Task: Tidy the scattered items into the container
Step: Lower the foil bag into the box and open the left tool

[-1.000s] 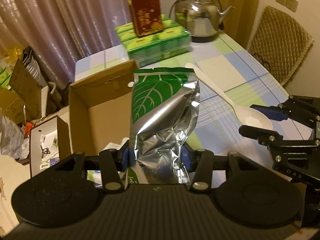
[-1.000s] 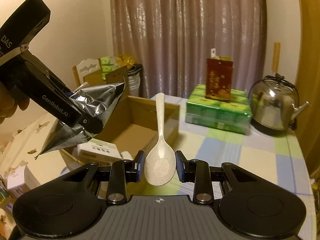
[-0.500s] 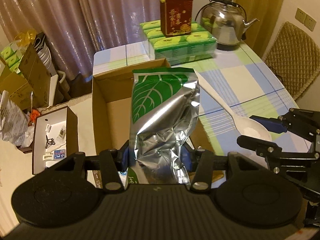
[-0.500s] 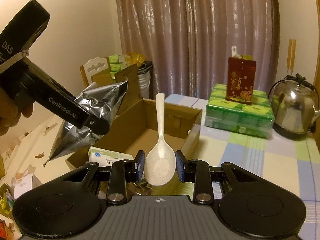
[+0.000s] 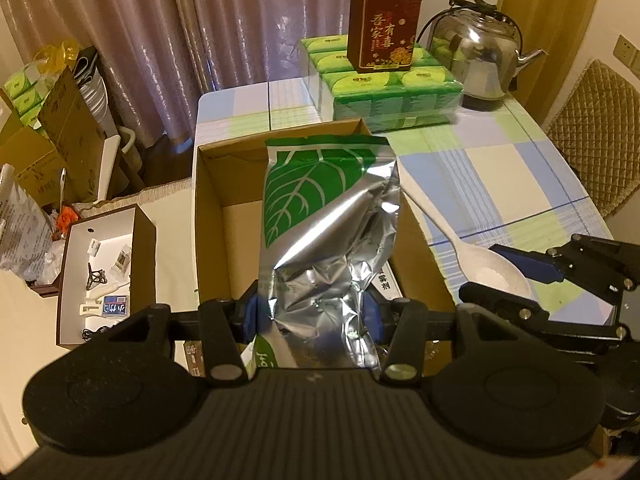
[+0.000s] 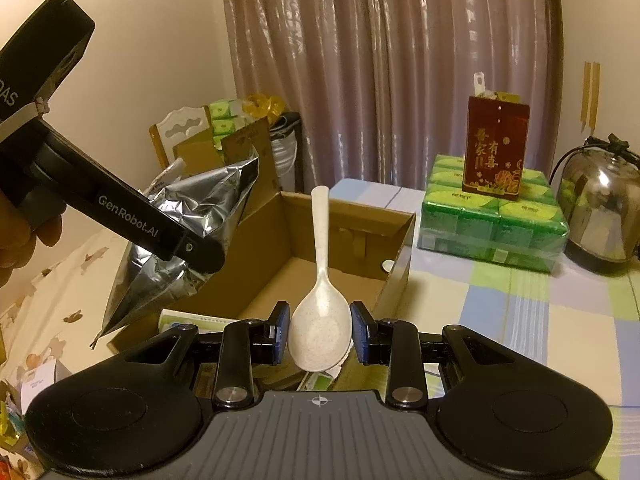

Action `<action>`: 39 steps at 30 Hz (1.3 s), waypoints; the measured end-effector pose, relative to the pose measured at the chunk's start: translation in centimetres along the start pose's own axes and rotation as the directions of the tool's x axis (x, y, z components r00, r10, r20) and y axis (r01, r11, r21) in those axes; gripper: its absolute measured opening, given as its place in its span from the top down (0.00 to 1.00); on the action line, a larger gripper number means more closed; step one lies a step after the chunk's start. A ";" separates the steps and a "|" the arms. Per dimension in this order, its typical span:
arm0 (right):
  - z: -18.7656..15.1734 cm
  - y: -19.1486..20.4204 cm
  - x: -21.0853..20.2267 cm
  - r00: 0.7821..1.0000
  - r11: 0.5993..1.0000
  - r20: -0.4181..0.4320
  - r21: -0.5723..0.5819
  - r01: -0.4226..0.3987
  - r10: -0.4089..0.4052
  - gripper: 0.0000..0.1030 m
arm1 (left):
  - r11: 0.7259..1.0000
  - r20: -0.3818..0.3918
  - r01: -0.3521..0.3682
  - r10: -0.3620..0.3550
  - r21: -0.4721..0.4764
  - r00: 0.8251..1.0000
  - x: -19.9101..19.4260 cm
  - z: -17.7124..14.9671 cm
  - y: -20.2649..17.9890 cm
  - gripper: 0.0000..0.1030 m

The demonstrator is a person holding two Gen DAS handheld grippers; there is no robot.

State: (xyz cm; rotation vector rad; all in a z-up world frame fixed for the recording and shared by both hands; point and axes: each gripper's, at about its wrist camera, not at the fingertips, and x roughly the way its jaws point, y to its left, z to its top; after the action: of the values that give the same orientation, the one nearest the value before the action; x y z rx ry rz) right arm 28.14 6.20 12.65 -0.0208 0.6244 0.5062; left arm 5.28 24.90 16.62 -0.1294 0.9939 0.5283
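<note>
Foil pouch (image 5: 328, 240), crinkled silver with green leaf print, over cardboard box (image 5: 216, 216)

From my left wrist camera the foil bag (image 5: 328, 240) hides most of the cardboard box (image 5: 224, 216) floor, and I can't read the small carton (image 5: 386, 282) behind it. The spoon (image 6: 320, 320) covers part of what lies under my right tongs (image 6: 319, 334). The kettle (image 6: 604, 216) is cut off at the right edge.
</note>
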 end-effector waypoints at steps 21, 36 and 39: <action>1.7 -0.8 4.9 1.000 1.000 -0.014 0.027 0.011 -0.010 0.71 | 1.000 -0.021 -0.002 0.002 -0.024 1.000 3.6 1.4 2.8 0.57; 2.4 -1.7 7.5 1.000 0.998 -0.020 0.061 0.020 -0.019 0.71 | 0.998 -0.031 0.011 -0.013 -0.054 0.999 7.0 3.2 4.2 0.57; 2.3 -1.9 7.9 0.999 0.997 -0.025 0.070 0.022 -0.021 0.71 | 0.998 -0.033 0.011 -0.013 -0.054 0.999 7.8 3.4 4.4 0.57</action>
State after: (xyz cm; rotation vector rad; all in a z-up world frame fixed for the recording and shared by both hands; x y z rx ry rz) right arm 35.74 8.46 9.77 0.0327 0.6644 0.4634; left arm 9.15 32.75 12.63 -0.1930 1.0112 0.5439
